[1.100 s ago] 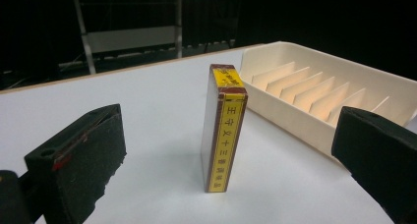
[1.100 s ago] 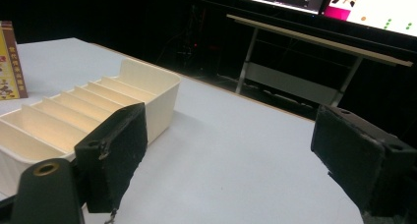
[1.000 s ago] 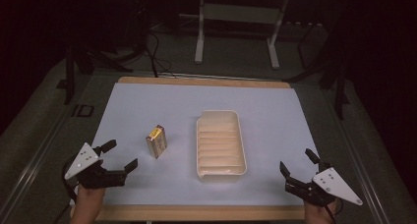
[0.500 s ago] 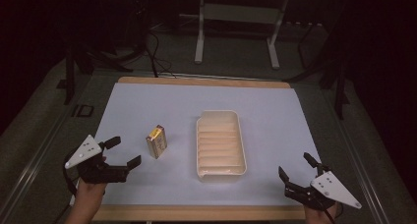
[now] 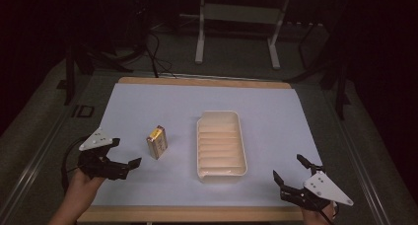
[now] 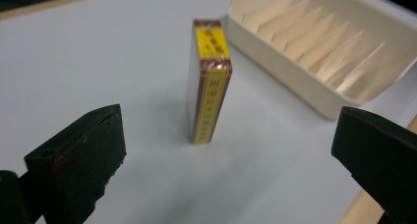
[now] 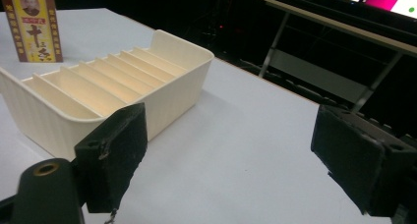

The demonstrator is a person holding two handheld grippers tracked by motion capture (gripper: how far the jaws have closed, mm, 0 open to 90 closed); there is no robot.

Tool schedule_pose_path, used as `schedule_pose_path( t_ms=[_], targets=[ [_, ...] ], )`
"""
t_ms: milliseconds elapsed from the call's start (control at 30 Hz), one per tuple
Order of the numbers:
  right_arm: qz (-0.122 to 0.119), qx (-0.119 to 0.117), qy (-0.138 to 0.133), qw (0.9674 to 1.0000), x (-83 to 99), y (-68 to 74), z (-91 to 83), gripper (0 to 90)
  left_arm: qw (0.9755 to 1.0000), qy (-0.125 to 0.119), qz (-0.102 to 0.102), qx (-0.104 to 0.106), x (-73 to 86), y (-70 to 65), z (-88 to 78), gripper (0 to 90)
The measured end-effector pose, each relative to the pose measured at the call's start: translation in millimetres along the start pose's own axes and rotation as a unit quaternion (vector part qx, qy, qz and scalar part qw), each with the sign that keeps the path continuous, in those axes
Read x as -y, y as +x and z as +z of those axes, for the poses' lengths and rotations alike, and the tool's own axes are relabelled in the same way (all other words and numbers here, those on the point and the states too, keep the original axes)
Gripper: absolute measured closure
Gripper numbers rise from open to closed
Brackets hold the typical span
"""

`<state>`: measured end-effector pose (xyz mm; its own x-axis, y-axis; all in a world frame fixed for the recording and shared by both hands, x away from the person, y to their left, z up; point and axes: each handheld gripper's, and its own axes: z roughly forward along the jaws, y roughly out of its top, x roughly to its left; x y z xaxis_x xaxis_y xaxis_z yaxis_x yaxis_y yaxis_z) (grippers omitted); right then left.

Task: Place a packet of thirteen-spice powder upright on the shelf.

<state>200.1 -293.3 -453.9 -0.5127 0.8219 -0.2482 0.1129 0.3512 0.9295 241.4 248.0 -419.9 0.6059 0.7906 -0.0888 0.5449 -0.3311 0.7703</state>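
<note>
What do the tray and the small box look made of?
The tray looks like moulded cream plastic, matte: one-piece rounded rim with thin ribs inside. The box looks like printed cardboard, slightly glossy: sharp folded edges, yellow and maroon print. Neither is certain from looks alone.

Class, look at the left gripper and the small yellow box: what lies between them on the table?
Nothing. In the left gripper view, bare pale tabletop separates the open left gripper from the upright yellow box; the high view agrees.

The left gripper (image 5: 123, 156) has moved away from the table's near edge toward the yellow box (image 5: 157, 141); the right gripper (image 5: 292, 171) has drawn back slightly toward that edge.
</note>
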Motion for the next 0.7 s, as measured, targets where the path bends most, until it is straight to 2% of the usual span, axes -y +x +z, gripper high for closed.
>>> schedule_pose_path(
  t_ms=[100, 233, 467, 600, 700],
  targets=[
    [-0.004, -0.008, 0.005, 0.9999, -0.1, 0.2, 1.4, 14.0, 0.9996, 0.028, 0.005, 0.002, -2.5, -1.6, -0.1, 0.0],
    [-0.008, -0.007, 0.006, 0.9999, -0.1, 0.4, 1.9, 14.0, 0.9973, 0.072, 0.014, 0.002, -4.8, -2.6, -0.6, 0.0],
    [-0.006, -0.007, 0.007, 0.9999, -0.1, 0.4, 2.5, 14.0, 0.9944, 0.105, 0.006, 0.013, -4.8, 0.7, 0.1, 0.0],
    [-0.005, -0.007, 0.008, 0.9999, 0.2, 0.4, 2.8, 14.0, 0.9903, 0.137, 0.016, 0.018, -3.4, -0.1, 3.5, 0.0],
    [-0.005, -0.009, 0.009, 0.9999, 0.5, 0.3, 3.3, 14.0, 0.9869, 0.159, 0.016, 0.023, -2.7, -0.1, 5.9, 0.0]
  ],
)
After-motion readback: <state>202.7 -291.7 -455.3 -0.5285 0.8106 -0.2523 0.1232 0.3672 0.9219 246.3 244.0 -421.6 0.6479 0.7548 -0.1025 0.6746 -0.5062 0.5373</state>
